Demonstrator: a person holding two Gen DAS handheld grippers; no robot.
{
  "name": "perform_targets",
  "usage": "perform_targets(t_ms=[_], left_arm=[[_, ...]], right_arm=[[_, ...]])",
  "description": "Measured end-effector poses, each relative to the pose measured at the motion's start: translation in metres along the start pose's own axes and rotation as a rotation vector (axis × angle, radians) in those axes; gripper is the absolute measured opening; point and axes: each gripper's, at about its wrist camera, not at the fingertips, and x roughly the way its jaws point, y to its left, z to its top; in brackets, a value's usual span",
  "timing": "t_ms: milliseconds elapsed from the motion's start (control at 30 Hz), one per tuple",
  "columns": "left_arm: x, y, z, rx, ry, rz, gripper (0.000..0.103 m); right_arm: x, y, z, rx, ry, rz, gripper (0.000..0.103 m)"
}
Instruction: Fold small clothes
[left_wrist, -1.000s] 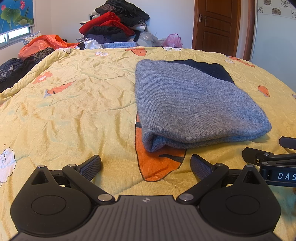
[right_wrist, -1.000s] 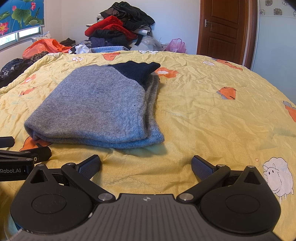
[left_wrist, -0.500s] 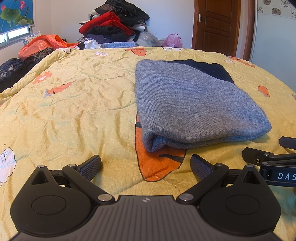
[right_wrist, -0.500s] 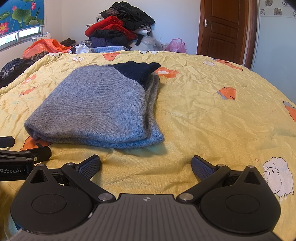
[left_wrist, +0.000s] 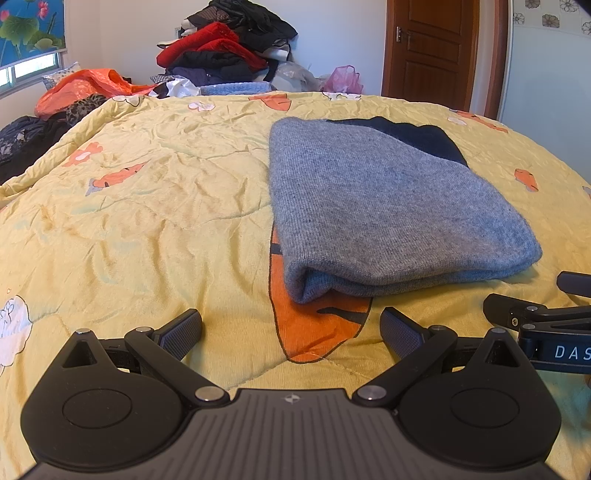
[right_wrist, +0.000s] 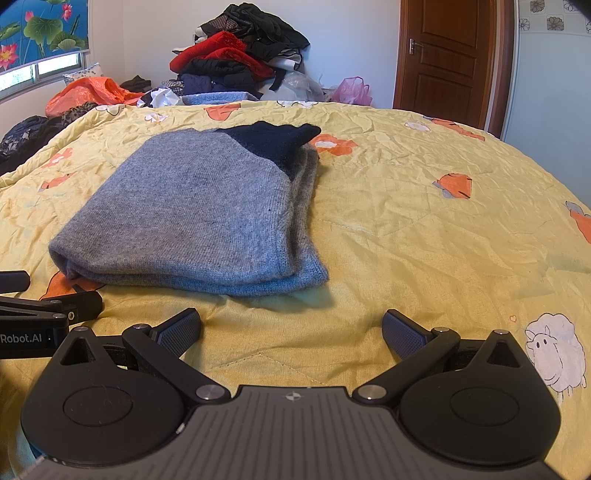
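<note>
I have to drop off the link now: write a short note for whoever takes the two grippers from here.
Left gripper: jaws wide open, holding nothing, low over the yellow quilt, just short of the sweater's near edge.
Right gripper: jaws wide open, holding nothing, also short of the sweater.
Grey sweater: lies folded in a flat stack on the quilt, dark navy part at the far end.
Done: this piece looks folded.
Left: probably the pile of clothes beyond the bed.
</note>
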Motion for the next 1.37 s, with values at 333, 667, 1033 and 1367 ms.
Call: perform_targets(t_ms=[333, 667, 1033, 1367], left_arm=[[0.0003, 0.001, 0.0004, 0.003, 0.006, -0.003, 0.103], [-0.0011, 0.0018, 0.0027, 0.003, 0.037, -0.007, 0.103], [-0.0024, 0.0033, 0.001, 0.009, 0.024, -0.016, 0.103], [-0.0044, 0.0087, -0.0019, -0.021, 0.014, 0.022, 0.103]], right_arm=[[-0.0001, 0.0, -0.0001, 0.0, 0.0, 0.0, 0.103], [-0.0002, 0.0002, -0.0002, 0.0, 0.0, 0.0, 0.103], [0.0, -0.0002, 0.0001, 0.0, 0.0, 0.0, 0.103], [-0.0004, 0.0004, -0.0003, 0.0, 0.0, 0.0, 0.103]])
